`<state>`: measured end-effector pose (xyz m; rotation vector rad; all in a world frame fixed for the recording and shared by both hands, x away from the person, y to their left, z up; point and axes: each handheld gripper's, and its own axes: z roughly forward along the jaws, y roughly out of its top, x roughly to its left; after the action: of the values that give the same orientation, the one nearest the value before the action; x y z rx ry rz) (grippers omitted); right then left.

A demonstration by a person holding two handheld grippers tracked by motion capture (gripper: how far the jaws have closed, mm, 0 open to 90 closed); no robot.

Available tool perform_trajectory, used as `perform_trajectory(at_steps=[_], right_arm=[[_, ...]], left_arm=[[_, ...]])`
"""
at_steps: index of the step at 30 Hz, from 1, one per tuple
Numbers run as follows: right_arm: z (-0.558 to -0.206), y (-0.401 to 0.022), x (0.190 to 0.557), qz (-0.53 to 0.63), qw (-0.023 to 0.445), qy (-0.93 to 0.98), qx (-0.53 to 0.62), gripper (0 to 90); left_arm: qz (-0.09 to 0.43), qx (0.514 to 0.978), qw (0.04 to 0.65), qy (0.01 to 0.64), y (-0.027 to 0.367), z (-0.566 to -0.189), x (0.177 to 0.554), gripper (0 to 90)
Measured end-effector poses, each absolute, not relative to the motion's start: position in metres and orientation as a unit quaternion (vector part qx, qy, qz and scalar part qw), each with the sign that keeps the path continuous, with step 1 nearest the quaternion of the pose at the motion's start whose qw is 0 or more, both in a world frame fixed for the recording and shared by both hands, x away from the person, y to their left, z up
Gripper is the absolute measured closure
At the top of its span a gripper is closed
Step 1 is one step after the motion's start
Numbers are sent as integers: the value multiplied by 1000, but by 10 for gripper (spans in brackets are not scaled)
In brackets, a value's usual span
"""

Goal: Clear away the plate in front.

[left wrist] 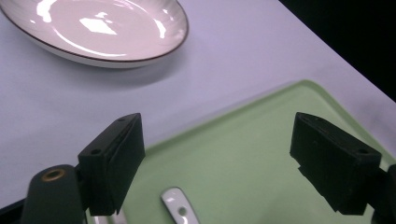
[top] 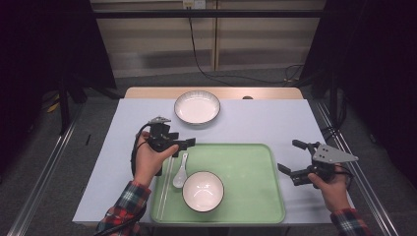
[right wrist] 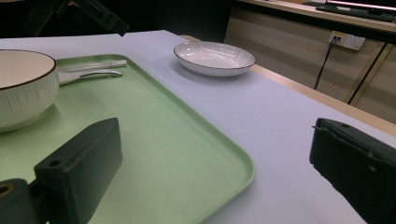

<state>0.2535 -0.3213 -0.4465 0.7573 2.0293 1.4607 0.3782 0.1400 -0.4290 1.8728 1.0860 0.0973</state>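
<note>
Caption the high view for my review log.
Left gripper open above spoon on green tray; right gripper open beside it.

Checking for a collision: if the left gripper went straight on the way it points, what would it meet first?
The left gripper, jaws open and empty, points low over the green tray. It would probably meet the tray's bare floor first, though depth is unclear; the plate lies off to the side.

Glossy ceramic-looking spoon [top: 180, 170], perhaps porcelain

tray's [top: 255, 196] right half bare, bowl [top: 202, 191] left
</note>
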Motion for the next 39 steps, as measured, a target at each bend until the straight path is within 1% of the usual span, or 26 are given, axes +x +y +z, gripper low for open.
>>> perform_trajectory(at_steps=[15,25,39], right_arm=[[-446,-322,254,542,259,749,280,17],[-447,-323,254,542,264,747,280,17],[-446,-325,254,546,261,745,281,17]], left_arm=[[82,734,460,493,148,-434,428,120],[97,721,441,526,152,-448,460,118],[110,702,421,563,149,-464,499,128]])
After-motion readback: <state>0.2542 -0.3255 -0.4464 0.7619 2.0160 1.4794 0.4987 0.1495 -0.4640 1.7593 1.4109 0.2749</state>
